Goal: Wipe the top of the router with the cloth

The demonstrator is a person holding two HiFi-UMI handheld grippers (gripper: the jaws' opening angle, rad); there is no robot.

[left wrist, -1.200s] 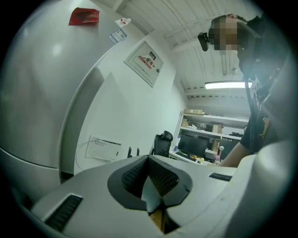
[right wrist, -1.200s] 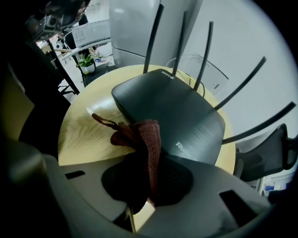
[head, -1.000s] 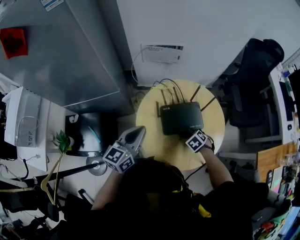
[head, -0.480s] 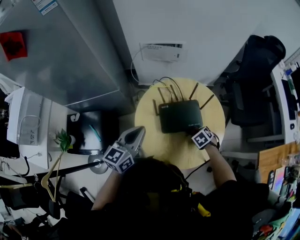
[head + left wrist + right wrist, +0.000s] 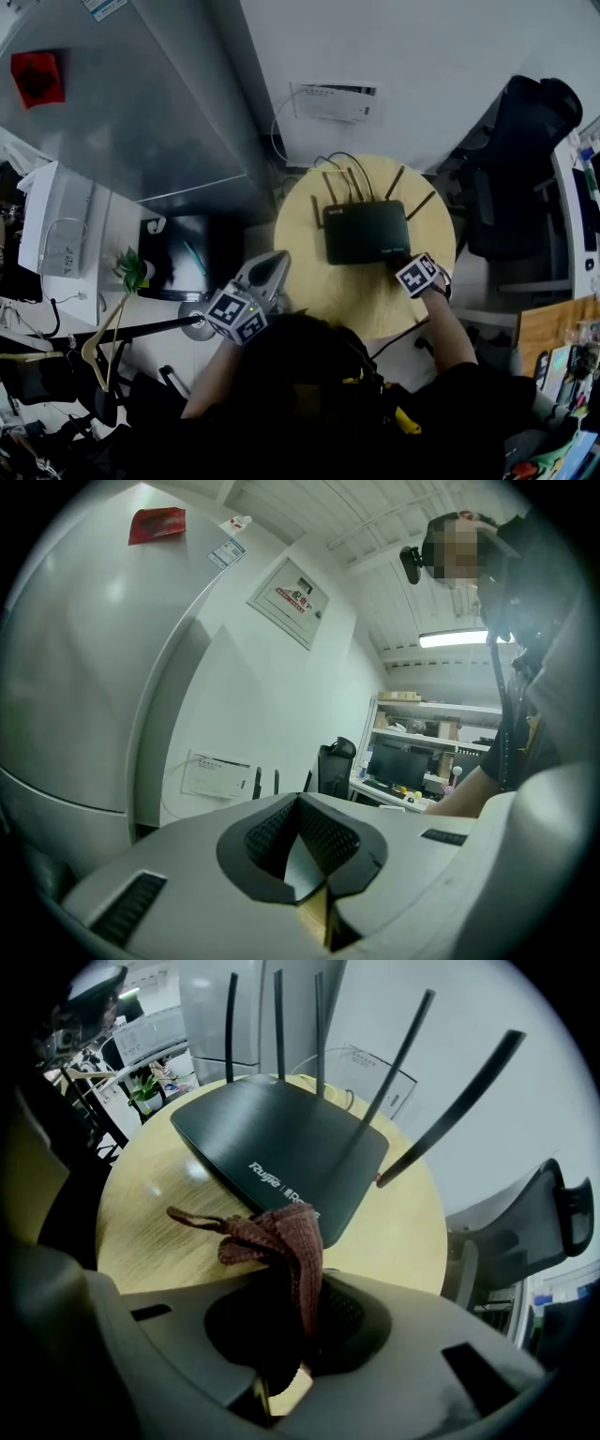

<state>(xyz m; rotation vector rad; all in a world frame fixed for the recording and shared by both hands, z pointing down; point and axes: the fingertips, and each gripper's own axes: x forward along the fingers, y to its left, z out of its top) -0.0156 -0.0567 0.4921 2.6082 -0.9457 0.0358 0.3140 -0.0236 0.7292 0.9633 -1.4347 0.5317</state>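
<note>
While the right gripper (image 5: 403,262) sits at the 4 o'clock corner of the router (image 5: 367,232) in the head view, its jaws are clamped on the brown knitted cloth (image 5: 279,1241). The cloth bunches up out of the jaws at the router's near edge; contact with the casing cannot be told. Router lies flat on the round wooden table (image 5: 349,295), toward the table's 12 o'clock side, antennas (image 5: 277,1018) raised. Left gripper (image 5: 270,269) hangs at the table's 8 o'clock rim, jaws closed on nothing, well apart from the router.
</note>
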